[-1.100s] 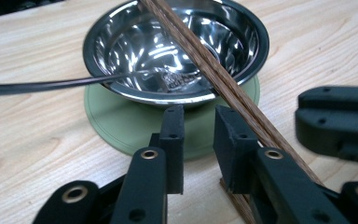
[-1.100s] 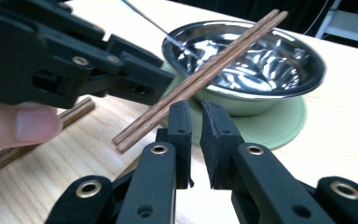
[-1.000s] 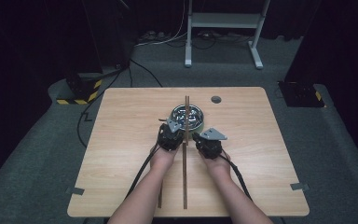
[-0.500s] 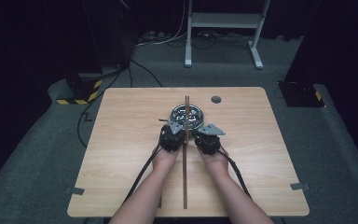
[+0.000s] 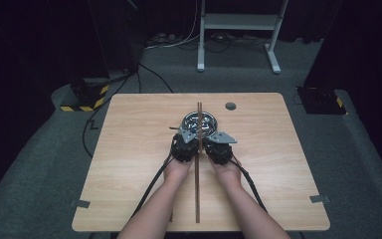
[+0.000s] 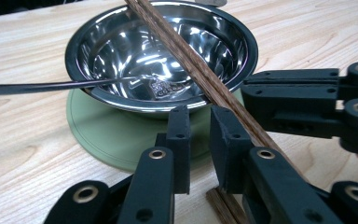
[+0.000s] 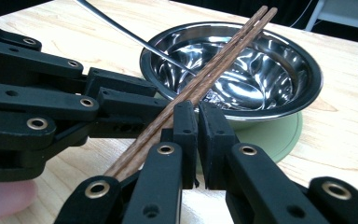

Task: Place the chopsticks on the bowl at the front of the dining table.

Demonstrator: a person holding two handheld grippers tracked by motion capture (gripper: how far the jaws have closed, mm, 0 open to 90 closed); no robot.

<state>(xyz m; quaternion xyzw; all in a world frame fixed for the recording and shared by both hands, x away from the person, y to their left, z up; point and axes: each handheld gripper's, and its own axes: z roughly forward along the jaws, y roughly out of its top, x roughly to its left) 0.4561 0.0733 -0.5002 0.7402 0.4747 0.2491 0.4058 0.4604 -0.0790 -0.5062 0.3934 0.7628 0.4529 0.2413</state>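
A: At the light wooden table (image 5: 129,164), we hold the left gripper (image 5: 184,145) and the right gripper (image 5: 218,147) side by side, just short of the shiny round steel bowl (image 5: 199,122).

B: And the pair of long brown wooden chopsticks (image 5: 197,189)?

A: They run lengthwise btwn our two hands, from near the table's front edge up over the bowl. In the left gripper view the chopsticks (image 6: 200,70) cross the bowl (image 6: 98,51) diagonally and pass along the right side of the left gripper (image 6: 199,135).

B: State of the tools?

A: Left's jaws sit nearly pressed together w/ a slim gap, nothing pinched; the sticks lie outside them. In the right gripper view the right gripper (image 7: 198,128) has its jaws almost together too, w/ nothing in the slit; the chopsticks (image 7: 205,74) pass just left of them.

B: What else do we see?

A: The bowl (image 7: 279,70) stands on a flat pale-green round mat (image 7: 270,135). A thin silver metal utensil (image 6: 74,85) rests w/ its head in the bowl and its handle out over the rim. A small dark round hole (image 5: 230,106) sits in the tabletop beyond the bowl.
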